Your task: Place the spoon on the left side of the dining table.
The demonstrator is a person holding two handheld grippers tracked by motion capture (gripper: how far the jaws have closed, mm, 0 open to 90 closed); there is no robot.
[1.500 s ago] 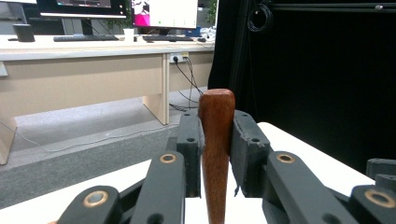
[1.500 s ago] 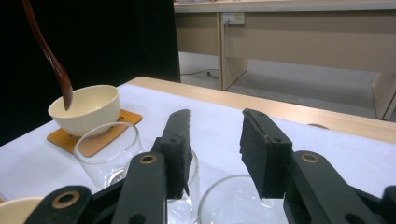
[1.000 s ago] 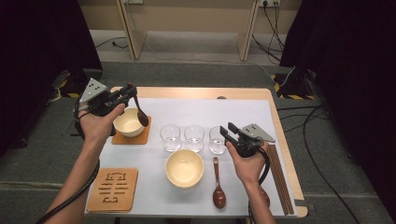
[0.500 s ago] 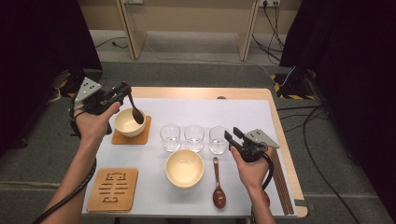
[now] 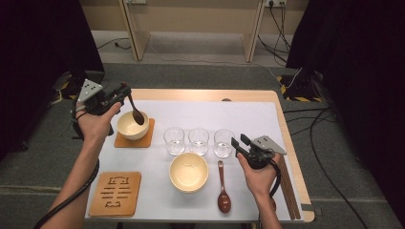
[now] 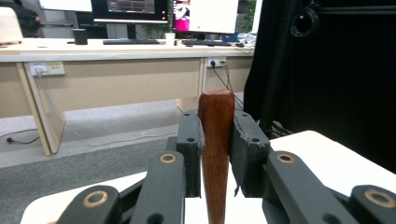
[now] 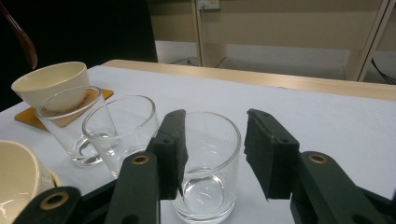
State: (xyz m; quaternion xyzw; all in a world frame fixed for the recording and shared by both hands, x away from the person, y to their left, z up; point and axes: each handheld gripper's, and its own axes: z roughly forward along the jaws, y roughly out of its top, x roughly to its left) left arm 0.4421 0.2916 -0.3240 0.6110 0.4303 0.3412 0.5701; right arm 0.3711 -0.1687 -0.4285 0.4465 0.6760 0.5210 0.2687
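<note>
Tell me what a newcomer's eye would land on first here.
Probably the left gripper, shut on a dark wooden spoon held over the cream bowl on its coaster at far left. Next, the row of three empty glasses mid-table: the right gripper, jaws just opening, faces the rightmost glass without clamping it.

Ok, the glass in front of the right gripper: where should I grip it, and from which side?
Probably level from the near side, right gripper open jaws astride the rightmost glass's straight upright wall, about mid-height. The neighbouring glass stands close to its left, so keep that jaw tight in.
</note>
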